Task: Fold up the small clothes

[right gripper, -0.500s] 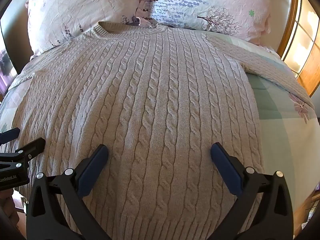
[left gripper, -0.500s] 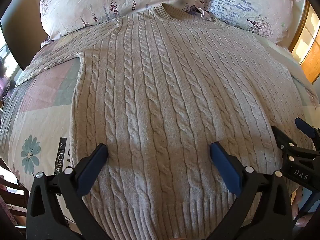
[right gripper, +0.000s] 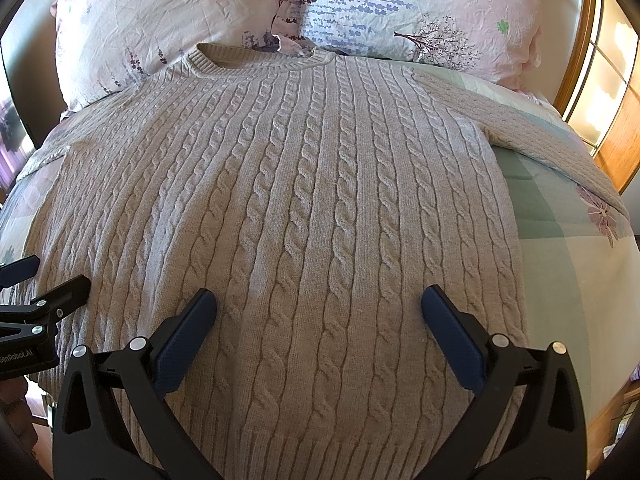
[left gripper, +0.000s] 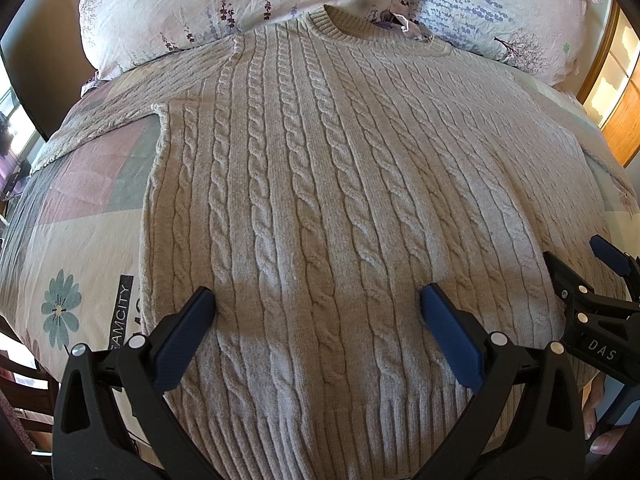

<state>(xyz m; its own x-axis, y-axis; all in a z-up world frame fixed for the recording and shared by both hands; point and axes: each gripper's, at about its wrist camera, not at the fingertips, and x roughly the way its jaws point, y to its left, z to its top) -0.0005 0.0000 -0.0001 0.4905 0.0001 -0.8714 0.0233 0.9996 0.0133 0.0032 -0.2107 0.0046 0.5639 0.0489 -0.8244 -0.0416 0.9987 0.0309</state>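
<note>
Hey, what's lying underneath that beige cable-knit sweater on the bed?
The beige cable-knit sweater lies flat on a pastel patchwork floral bedspread, its neckline resting against two floral pillows. Whatever sits directly under its body is covered.

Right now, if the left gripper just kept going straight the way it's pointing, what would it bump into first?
Most likely the beige cable-knit sweater spread flat on the patchwork bedspread. The open left gripper looks tilted down over its lower part, so it should meet the knit well before the floral pillows, though depth is unclear.
</note>
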